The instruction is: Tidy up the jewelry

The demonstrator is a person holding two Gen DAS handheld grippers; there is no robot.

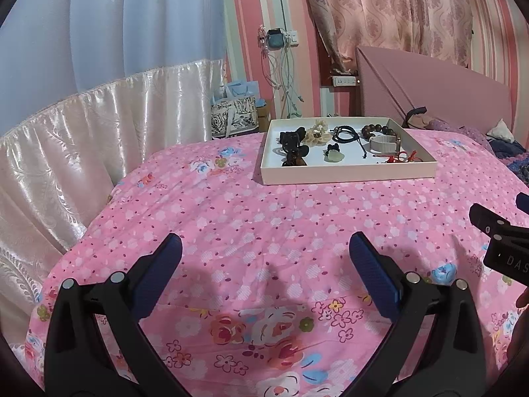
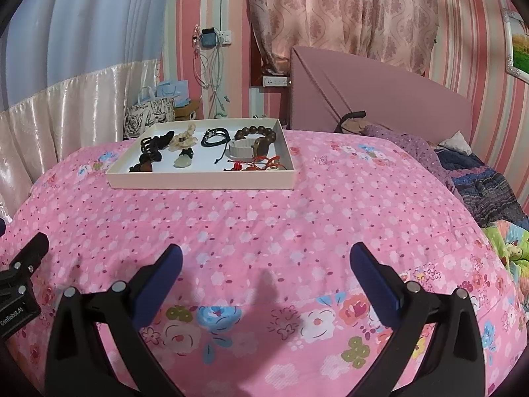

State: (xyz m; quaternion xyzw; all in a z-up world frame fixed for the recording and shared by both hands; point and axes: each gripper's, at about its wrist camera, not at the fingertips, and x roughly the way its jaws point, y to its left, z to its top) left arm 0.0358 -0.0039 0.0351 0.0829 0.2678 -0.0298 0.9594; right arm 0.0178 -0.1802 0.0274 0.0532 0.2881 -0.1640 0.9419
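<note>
Both grippers, left (image 1: 265,258) and right (image 2: 266,266), hover level over bedspread (image 1: 264,205), jaws apart.

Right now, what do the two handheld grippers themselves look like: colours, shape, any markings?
Both match: the left gripper and right gripper have curved black plastic finger arms with round silver pins at the joints and dark blue textured pads. White lettering shows on each body seen from the other camera: "GenRobot.AI" on the left, "DAS" on the right. No cables or sleeves visible.
</note>
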